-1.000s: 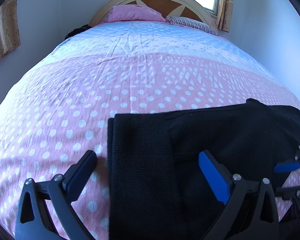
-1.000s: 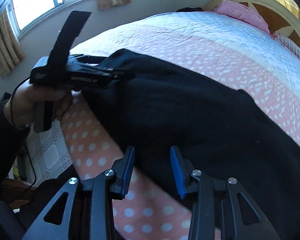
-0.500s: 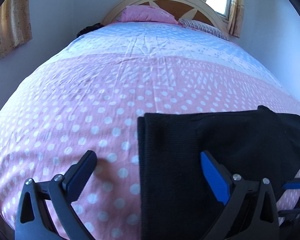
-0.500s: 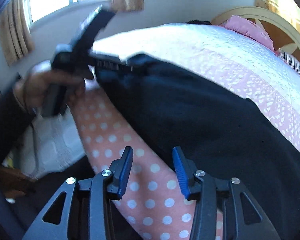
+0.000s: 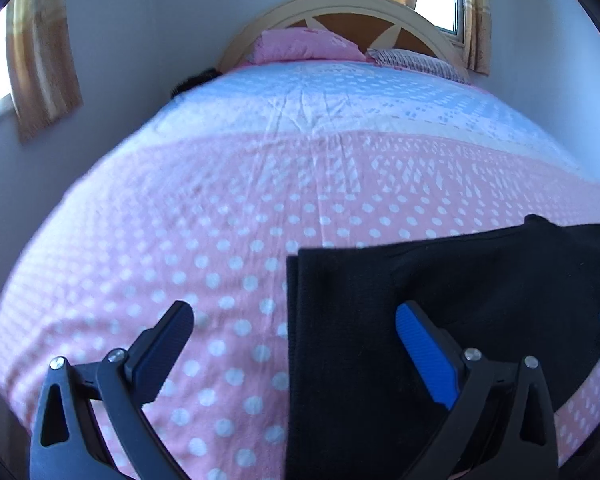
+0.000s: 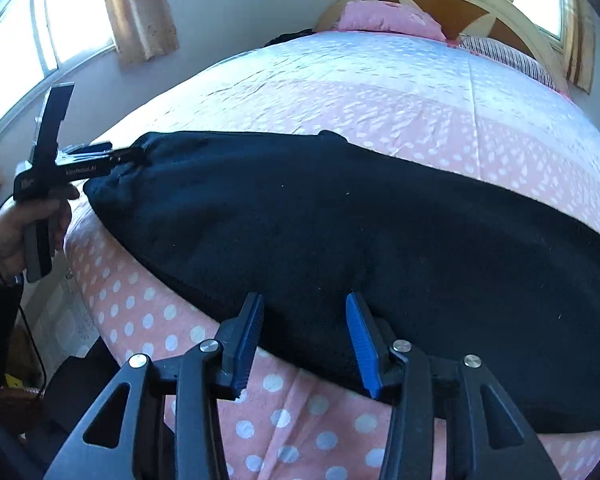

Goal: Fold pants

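Left wrist view showed the left claw (image 5: 296,328) spread wide, gripping nothing, straddling the left edge of the black pants (image 5: 440,300) on the polka-dot bed (image 5: 220,220). In the right wrist view, a hand (image 6: 20,232) held that claw at the pants' left end, while the right claw (image 6: 304,320) gaped empty at their near edge.

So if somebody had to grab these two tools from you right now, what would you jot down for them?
Left hand-held gripper: open, holding nothing, straddling the left end of the black pants.
Right hand-held gripper: open, holding nothing, at the pants' near edge.
The pants lie flat across the near part of the polka-dot bed, and look already doubled lengthwise.
Left to do: grip one end and fold it over toward the other, then smooth the bundle.
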Action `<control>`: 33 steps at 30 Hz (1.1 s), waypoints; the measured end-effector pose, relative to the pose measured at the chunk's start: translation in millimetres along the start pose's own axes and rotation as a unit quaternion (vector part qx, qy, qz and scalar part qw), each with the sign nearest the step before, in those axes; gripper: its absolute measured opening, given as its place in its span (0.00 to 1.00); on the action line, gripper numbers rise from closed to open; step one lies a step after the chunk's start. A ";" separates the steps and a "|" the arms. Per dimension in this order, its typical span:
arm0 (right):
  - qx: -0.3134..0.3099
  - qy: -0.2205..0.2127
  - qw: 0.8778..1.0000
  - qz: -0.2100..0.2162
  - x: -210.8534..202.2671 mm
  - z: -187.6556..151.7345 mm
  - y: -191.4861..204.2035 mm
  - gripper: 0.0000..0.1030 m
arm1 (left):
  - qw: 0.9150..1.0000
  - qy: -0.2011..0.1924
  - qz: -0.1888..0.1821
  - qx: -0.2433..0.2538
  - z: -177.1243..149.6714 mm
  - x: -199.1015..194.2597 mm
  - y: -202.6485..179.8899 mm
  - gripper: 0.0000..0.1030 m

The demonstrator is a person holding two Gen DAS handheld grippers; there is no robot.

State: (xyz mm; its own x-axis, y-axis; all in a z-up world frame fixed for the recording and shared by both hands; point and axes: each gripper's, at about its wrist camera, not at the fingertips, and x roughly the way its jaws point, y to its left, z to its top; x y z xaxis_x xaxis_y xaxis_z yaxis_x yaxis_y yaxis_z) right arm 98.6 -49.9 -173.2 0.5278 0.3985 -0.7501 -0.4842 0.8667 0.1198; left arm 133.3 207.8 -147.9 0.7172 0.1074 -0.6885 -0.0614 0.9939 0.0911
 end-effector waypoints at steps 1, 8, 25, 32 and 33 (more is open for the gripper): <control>0.007 -0.002 1.000 0.014 -3.0 1.5 -3.6 0.44 | 1.000 -0.006 0.010 0.010 2.7 -5.0 -4.1 1.00; 0.076 -0.089 0.993 0.001 -75.7 -7.9 -95.7 0.44 | 0.997 -0.035 0.034 0.055 16.9 -29.4 -21.3 1.00; 0.419 -0.117 0.894 -0.105 -173.8 -135.8 -457.9 0.44 | 0.993 -0.083 -0.081 -0.004 34.1 -46.6 -60.5 1.00; 0.436 -0.174 0.877 -0.102 -210.4 -142.3 -469.8 0.44 | 0.986 -0.067 -0.146 0.044 40.3 -51.5 -136.0 1.00; 0.447 -0.170 0.871 -0.111 -217.9 -150.9 -470.8 0.44 | 0.984 -0.064 -0.155 0.051 41.1 -49.6 -146.9 1.00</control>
State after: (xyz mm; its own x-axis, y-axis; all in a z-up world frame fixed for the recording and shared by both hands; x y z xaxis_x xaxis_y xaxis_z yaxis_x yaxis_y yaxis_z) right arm 106.3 -590.0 -164.2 0.7892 0.1257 -0.6011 0.3123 0.7606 0.5691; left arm 135.2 55.5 -97.6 0.7723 -0.2115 -0.5991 0.2399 0.9702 -0.0333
